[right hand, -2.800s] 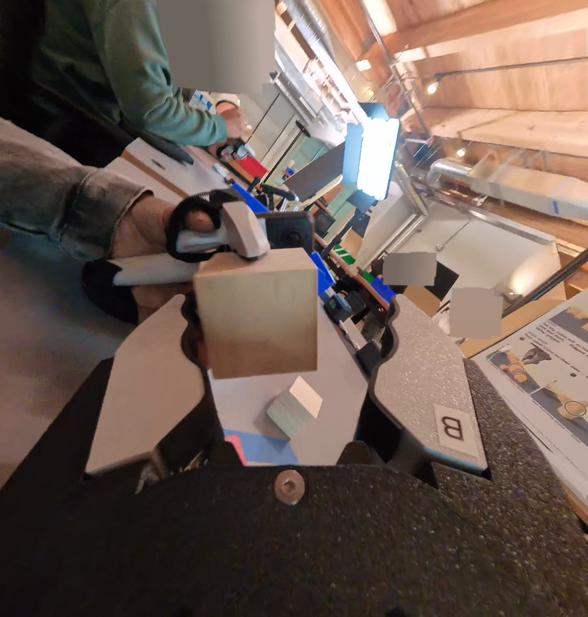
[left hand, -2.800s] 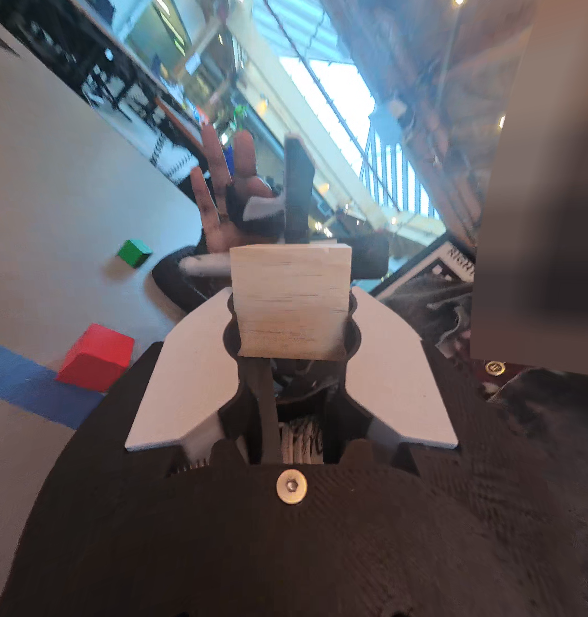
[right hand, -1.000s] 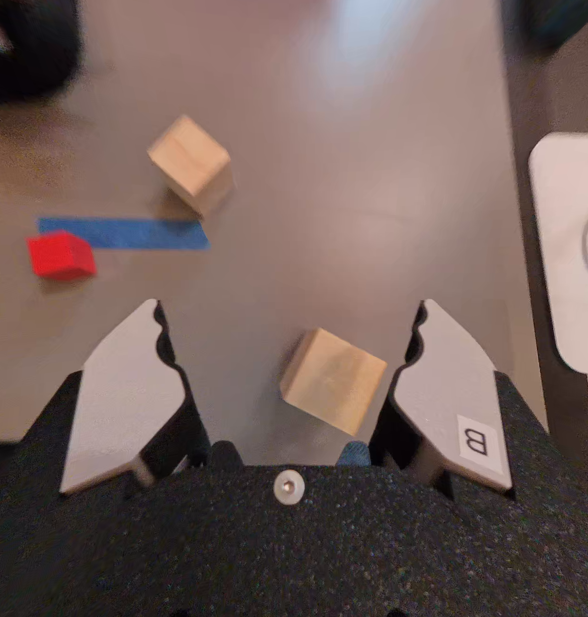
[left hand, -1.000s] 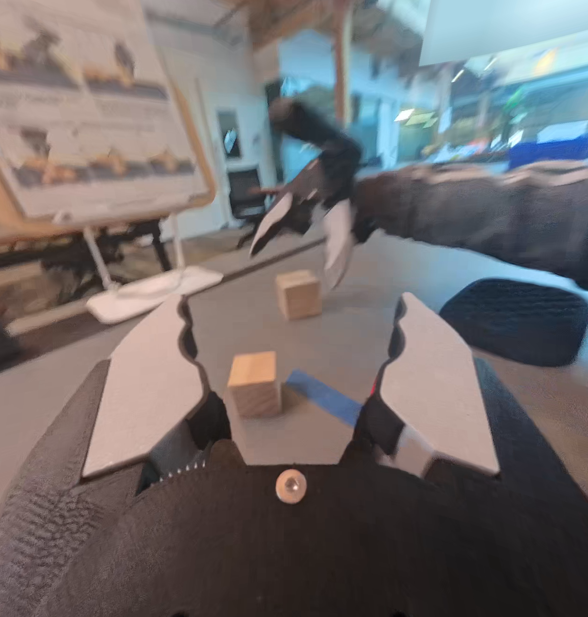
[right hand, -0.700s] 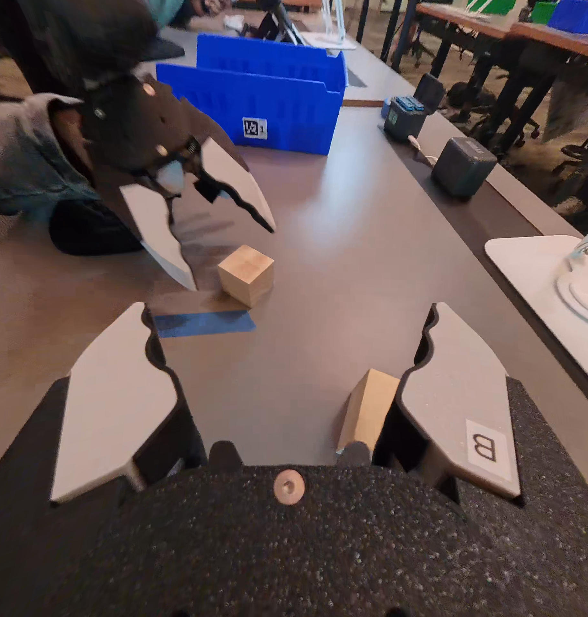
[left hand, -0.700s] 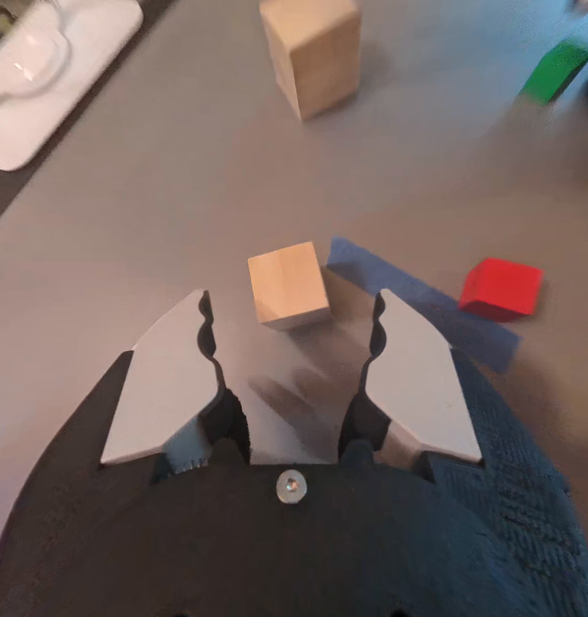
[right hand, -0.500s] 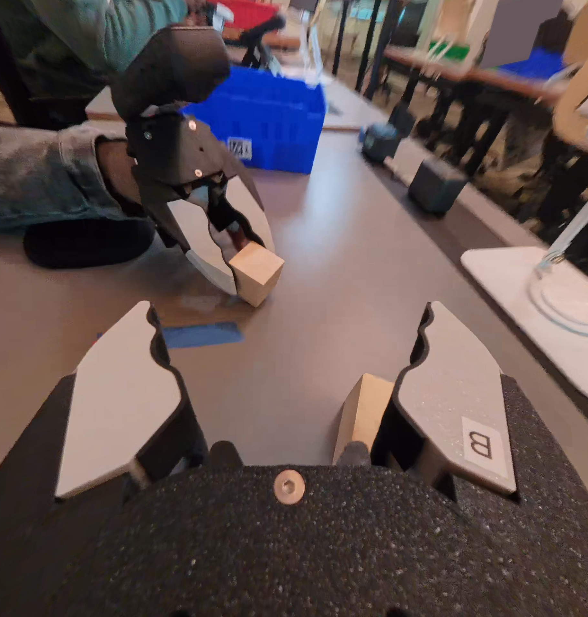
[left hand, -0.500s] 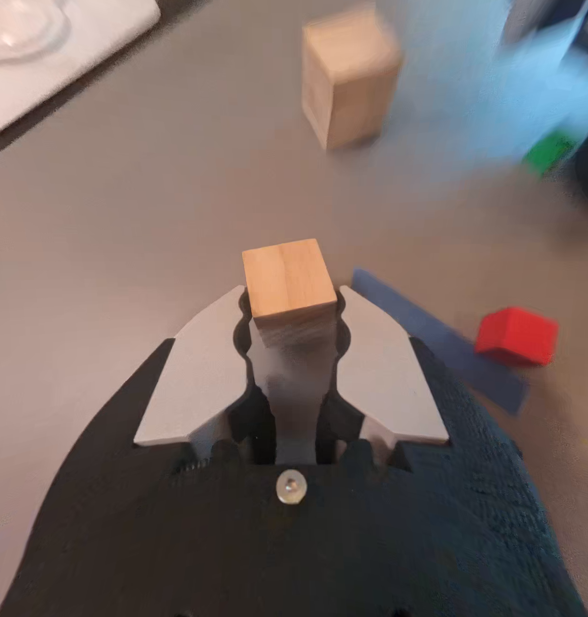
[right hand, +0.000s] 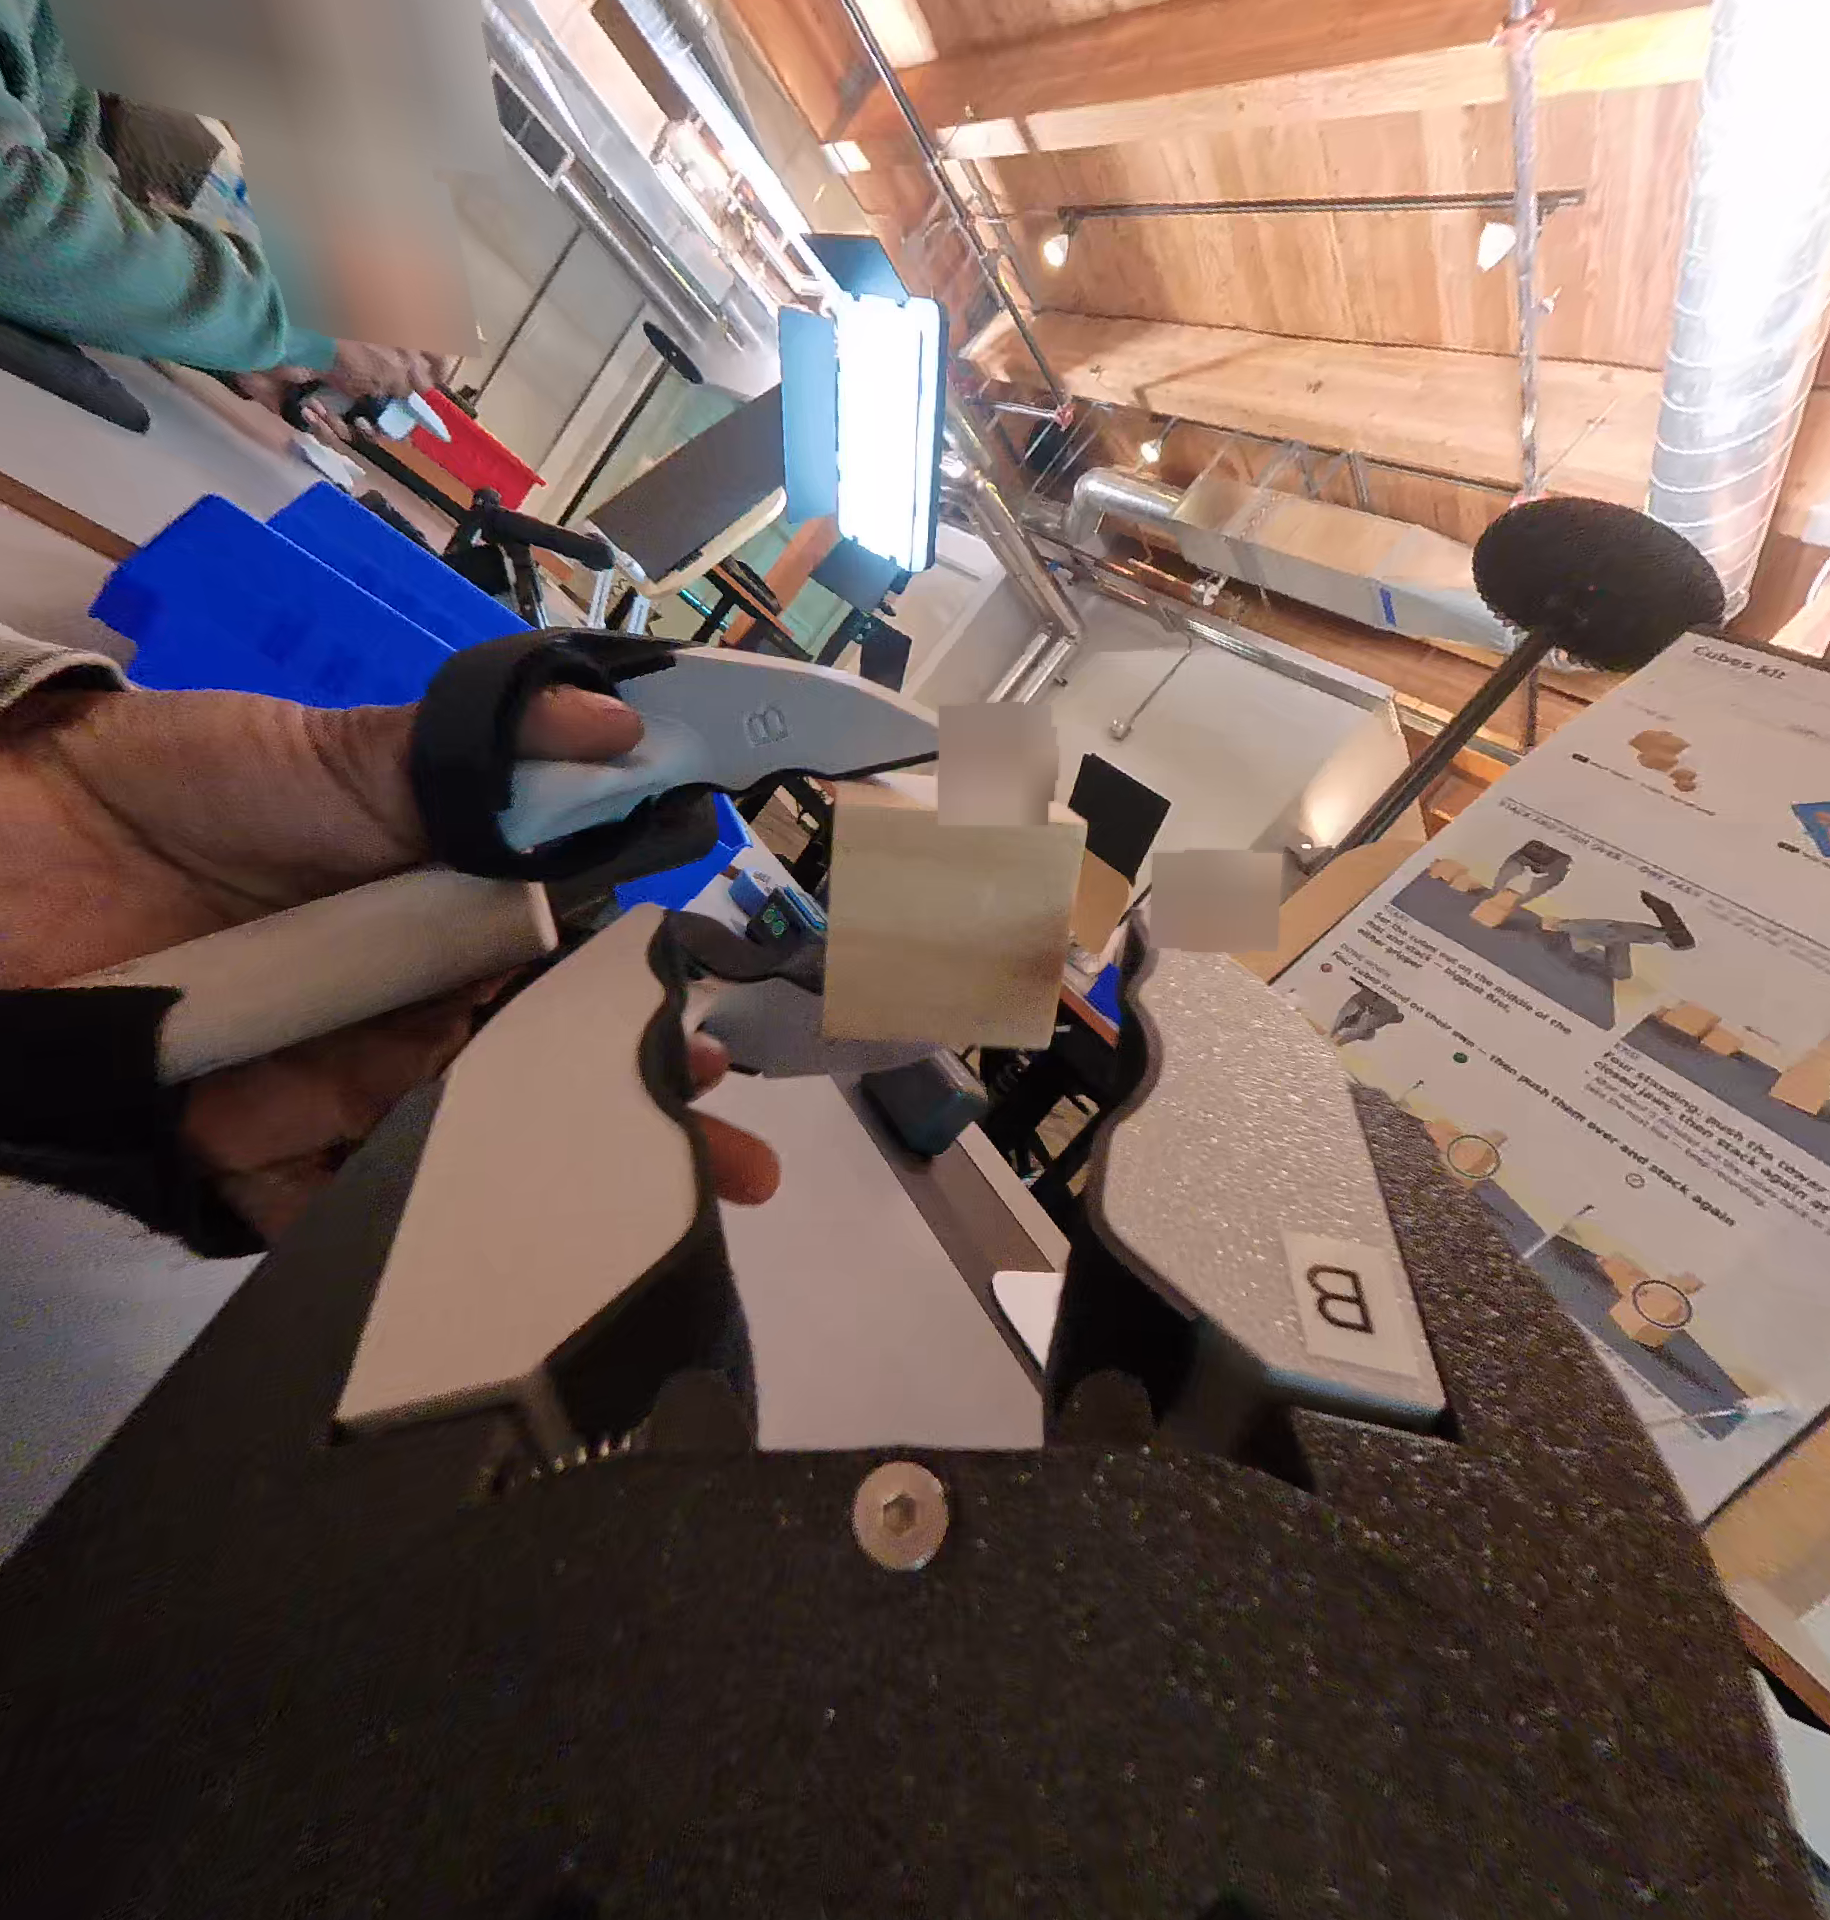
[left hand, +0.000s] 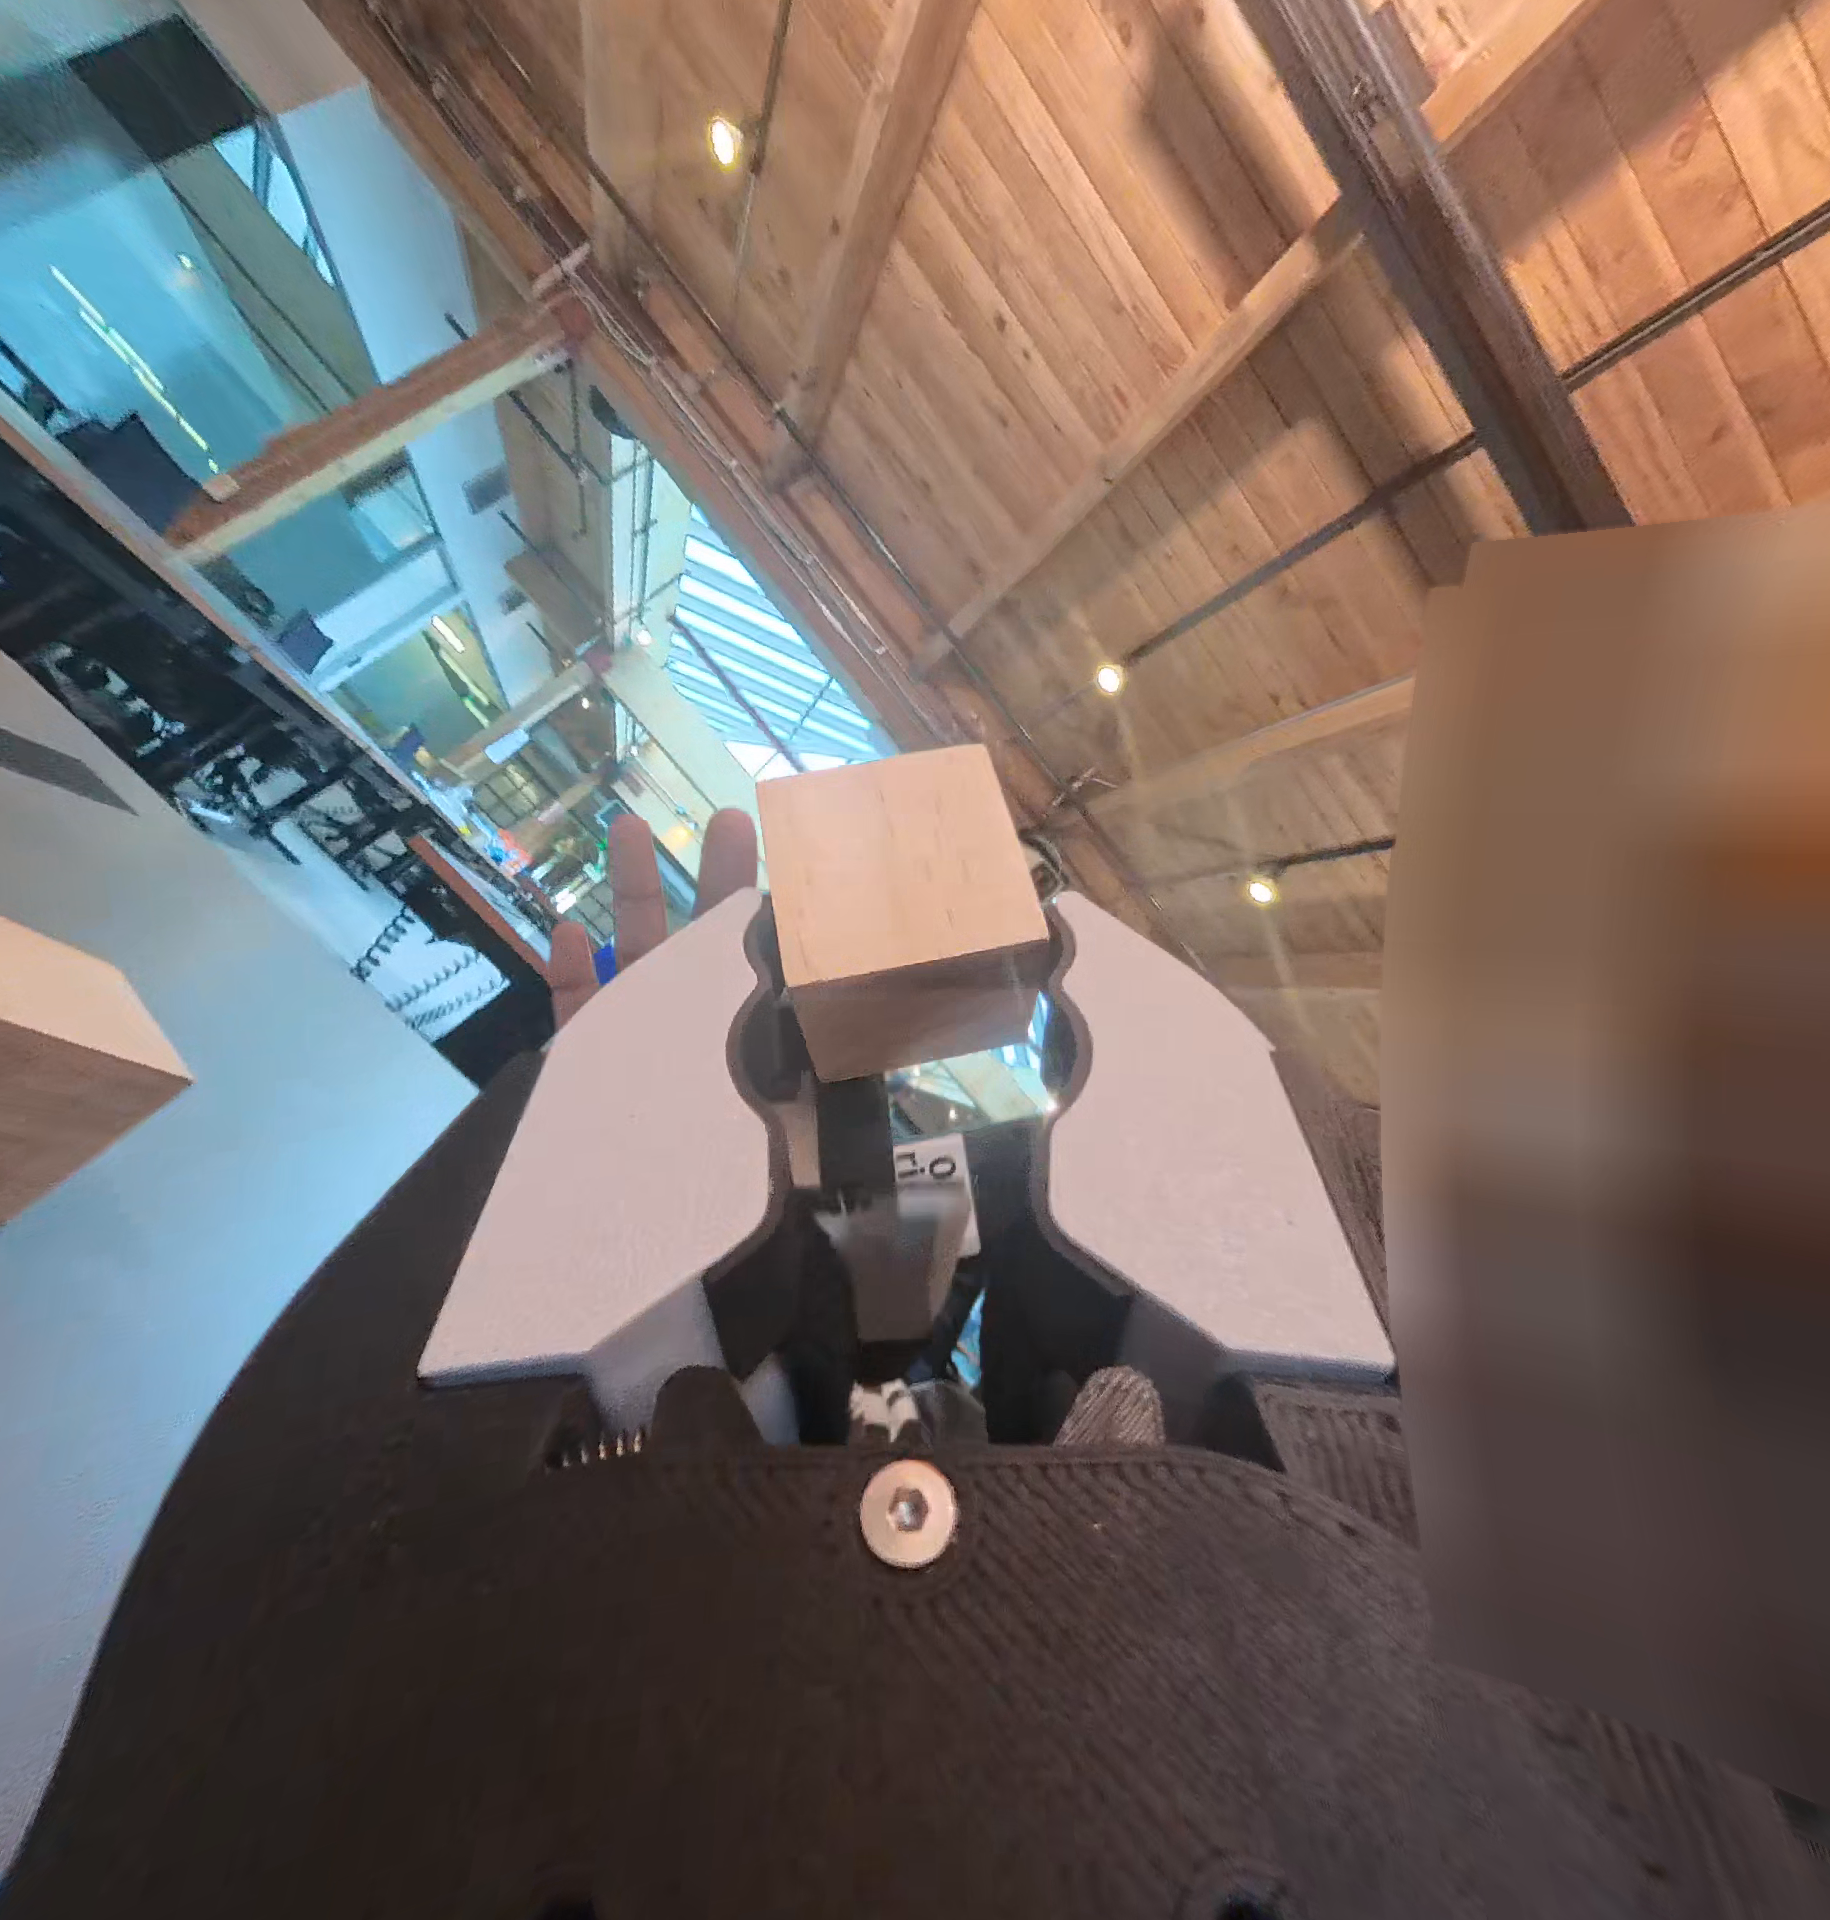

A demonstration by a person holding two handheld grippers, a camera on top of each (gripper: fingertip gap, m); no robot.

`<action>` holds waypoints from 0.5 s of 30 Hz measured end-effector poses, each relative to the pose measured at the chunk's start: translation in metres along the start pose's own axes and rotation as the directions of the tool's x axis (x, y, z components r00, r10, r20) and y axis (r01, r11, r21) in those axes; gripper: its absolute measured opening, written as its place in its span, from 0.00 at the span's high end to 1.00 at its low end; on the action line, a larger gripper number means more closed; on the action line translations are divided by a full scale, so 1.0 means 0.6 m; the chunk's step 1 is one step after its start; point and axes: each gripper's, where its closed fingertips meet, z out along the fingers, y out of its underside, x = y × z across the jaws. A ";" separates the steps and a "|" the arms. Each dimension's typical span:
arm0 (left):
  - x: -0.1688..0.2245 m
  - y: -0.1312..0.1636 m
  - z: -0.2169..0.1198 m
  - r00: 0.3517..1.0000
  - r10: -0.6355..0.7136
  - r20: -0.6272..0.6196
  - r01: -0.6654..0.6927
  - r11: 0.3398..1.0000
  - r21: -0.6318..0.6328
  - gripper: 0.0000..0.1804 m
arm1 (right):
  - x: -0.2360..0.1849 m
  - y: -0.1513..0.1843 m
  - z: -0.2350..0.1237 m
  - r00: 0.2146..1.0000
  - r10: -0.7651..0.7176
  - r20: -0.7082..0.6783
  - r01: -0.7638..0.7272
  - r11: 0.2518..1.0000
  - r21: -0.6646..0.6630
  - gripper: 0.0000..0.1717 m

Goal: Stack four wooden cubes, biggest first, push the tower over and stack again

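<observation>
Clamping a wooden cube, the left tongs hide the right tongs' grasp.

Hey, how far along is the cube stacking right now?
Done: no tower shows in either view. In hand: the left gripper is clamped on a small wooden cube, raised off the table; the right gripper is open. Left: a larger wooden cube sits alone on the table, so the stacking appears barely begun.
</observation>
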 end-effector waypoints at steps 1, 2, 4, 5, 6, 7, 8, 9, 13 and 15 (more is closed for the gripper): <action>-0.005 0.010 0.001 1.000 0.001 0.011 -0.001 1.000 -0.026 0.74 | 0.003 0.001 -0.002 1.000 -0.007 -0.006 0.007 1.000 -0.001 0.59; -0.008 0.019 0.002 1.000 0.001 0.018 0.000 0.999 -0.049 0.74 | 0.007 0.002 -0.004 1.000 -0.013 -0.012 0.013 1.000 -0.006 0.68; -0.006 0.026 0.004 1.000 0.005 0.011 -0.004 0.997 -0.078 0.74 | 0.006 -0.001 -0.009 1.000 -0.012 0.018 0.012 1.000 -0.004 0.73; -0.005 0.030 0.005 0.999 0.035 0.018 -0.032 0.993 -0.112 0.73 | 0.006 -0.003 -0.011 0.999 0.000 0.045 0.000 1.000 -0.005 0.74; -0.003 0.034 0.004 0.995 0.092 0.029 -0.086 0.984 -0.154 0.73 | 0.007 -0.005 -0.014 0.997 0.013 0.077 -0.012 1.000 -0.008 0.74; -0.001 0.033 0.003 0.984 0.175 0.042 -0.164 0.968 -0.191 0.69 | 0.012 -0.006 -0.017 0.994 0.031 0.107 -0.030 0.999 -0.013 0.74; -0.003 0.028 -0.001 0.956 0.280 0.081 -0.256 0.939 -0.228 0.59 | 0.021 -0.004 -0.023 0.989 0.052 0.136 -0.049 0.998 -0.027 0.74; -0.012 0.021 -0.008 0.900 0.414 0.140 -0.364 0.888 -0.281 0.46 | 0.034 0.001 -0.030 0.983 0.075 0.165 -0.067 0.996 -0.053 0.74; -0.085 -0.012 -0.087 0.304 0.938 0.169 -0.640 0.332 -0.693 0.26 | 0.108 0.069 -0.068 0.948 0.179 0.264 -0.072 0.926 -0.370 0.73; -0.097 -0.007 -0.104 0.217 0.970 0.106 -0.627 0.222 -0.746 0.23 | 0.160 0.129 -0.091 0.952 0.195 0.235 -0.004 0.777 -0.629 0.74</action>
